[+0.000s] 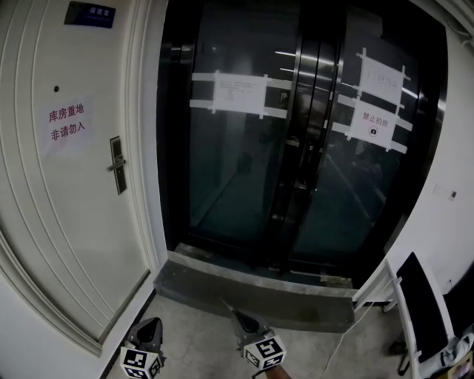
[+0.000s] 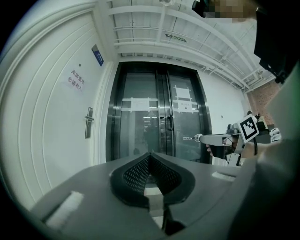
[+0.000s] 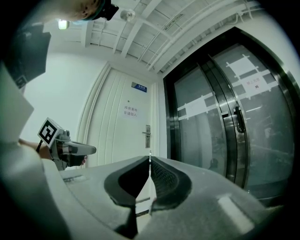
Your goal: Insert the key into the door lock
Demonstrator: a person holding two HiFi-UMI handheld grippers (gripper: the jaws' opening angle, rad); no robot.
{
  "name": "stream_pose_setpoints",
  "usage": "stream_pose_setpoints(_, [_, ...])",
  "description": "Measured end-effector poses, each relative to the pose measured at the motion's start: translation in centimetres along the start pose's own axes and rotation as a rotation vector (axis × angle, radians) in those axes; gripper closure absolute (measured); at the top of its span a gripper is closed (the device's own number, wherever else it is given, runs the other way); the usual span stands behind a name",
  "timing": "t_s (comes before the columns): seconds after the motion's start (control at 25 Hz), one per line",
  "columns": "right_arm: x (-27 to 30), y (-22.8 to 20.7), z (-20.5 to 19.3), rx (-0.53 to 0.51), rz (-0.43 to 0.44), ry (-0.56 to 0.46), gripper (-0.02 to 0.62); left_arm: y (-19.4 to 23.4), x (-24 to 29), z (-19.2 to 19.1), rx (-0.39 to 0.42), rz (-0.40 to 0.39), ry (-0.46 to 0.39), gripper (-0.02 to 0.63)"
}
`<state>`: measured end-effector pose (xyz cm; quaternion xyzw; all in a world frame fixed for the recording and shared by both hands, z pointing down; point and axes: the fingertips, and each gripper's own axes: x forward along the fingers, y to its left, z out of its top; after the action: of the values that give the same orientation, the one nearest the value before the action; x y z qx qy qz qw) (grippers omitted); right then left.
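Observation:
The white door [image 1: 67,192] stands at the left, and its metal lock plate with a lever handle [image 1: 116,164] is still far off. My right gripper [image 1: 238,317] is low in the head view, shut on a thin metal key [image 1: 225,304] that sticks out ahead of it. In the left gripper view the key [image 2: 189,138] juts from the right gripper [image 2: 202,138]. Seen along the right gripper [image 3: 150,160], the key tip [image 3: 150,154] lines up just below the lock plate [image 3: 147,135]. My left gripper [image 1: 150,326] is shut and holds nothing.
Dark glass double doors [image 1: 296,148] with taped paper notices fill the middle, above a grey stone threshold [image 1: 252,285]. A red-lettered notice [image 1: 67,124] and a blue plate [image 1: 89,12] hang on the white door. A black chair [image 1: 426,307] stands at the right.

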<state>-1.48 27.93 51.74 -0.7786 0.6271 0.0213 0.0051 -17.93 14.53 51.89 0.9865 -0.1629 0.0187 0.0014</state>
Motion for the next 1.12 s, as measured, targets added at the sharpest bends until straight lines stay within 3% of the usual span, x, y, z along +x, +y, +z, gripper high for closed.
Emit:
stream_pose_setpoints(0.44, [9.5,-2.1,-1.0,0.006,-0.023,-0.001,0.584,7.5,6.9,-0.5,0.004,-0.007,0.002,0.604])
stream_pose_setpoints(1.12, [20.6,-7.3,-2.3,0.014,0.011,-0.001,0.584,14.0,15.5,-1.1,-0.004,0.04,0.01,0.604])
